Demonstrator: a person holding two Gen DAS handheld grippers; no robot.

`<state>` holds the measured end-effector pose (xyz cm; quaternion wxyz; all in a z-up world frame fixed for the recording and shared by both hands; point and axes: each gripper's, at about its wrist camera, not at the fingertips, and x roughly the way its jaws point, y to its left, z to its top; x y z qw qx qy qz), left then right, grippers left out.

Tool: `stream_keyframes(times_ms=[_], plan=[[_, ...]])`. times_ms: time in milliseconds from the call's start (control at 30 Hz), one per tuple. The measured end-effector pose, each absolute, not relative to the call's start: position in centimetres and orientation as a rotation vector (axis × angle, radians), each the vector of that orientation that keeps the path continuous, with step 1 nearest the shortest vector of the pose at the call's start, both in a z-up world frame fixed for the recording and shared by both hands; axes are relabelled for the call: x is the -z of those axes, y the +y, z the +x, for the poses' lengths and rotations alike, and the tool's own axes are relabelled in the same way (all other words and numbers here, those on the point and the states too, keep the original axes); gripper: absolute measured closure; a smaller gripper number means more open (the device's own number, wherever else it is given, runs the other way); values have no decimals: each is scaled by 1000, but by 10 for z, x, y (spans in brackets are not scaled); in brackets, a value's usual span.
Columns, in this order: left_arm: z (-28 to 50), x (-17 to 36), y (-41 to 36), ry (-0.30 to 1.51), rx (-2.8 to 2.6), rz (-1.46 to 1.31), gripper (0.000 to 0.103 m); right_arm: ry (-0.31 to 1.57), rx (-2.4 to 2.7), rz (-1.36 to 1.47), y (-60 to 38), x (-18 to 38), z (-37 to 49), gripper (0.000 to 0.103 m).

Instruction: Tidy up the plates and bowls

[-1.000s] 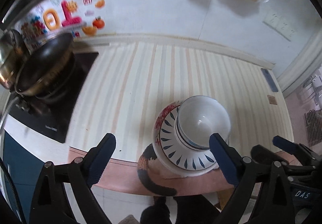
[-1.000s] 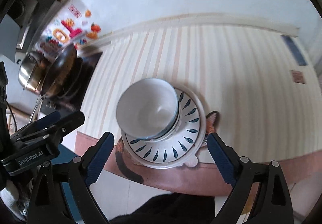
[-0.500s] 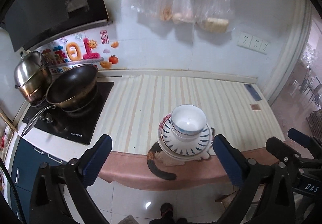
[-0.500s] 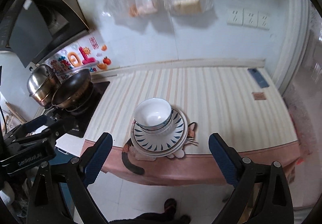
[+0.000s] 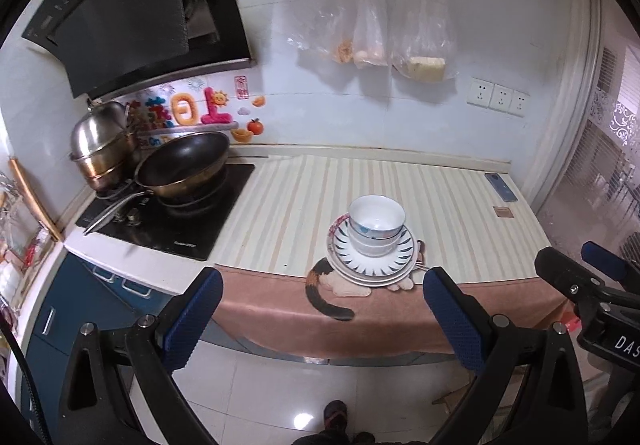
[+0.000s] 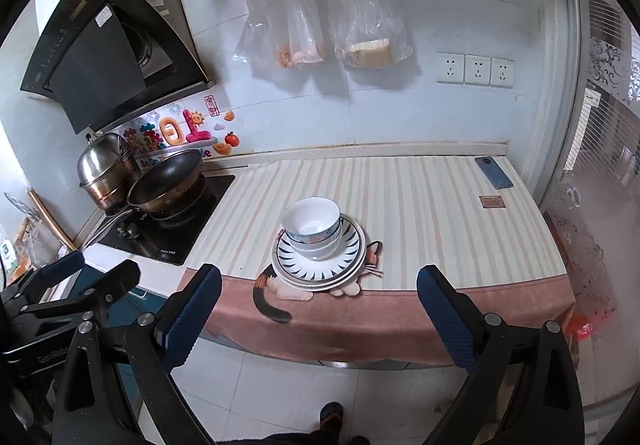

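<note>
I've got both grippers wide, nothing btwn the pads: left gripper, right gripper at frame bottom. Bowls sit nested on plates, center frame, at counter front edge w/ pan upper left.

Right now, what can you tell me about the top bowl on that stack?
The top bowl is white and glossy, ceramic by the look, with a blue pattern on its outer wall. It sits upright and empty, nested in another bowl, on the blue-leaf plate near the counter's front edge. Nothing else touches it; both grippers are clear of it.
</note>
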<state>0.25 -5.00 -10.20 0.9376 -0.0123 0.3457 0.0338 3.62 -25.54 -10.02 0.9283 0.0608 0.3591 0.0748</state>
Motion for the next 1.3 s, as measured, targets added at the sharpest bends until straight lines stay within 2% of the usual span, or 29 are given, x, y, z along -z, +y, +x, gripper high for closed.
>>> stream_keyframes(times_ms=[467, 1300], plan=[[-24, 105, -37, 699, -82, -56, 0, 689, -137, 83, -249, 90, -4, 2], [-35, 94, -41, 674, -70, -56, 0, 682, -110, 67, -246, 87, -18, 2]])
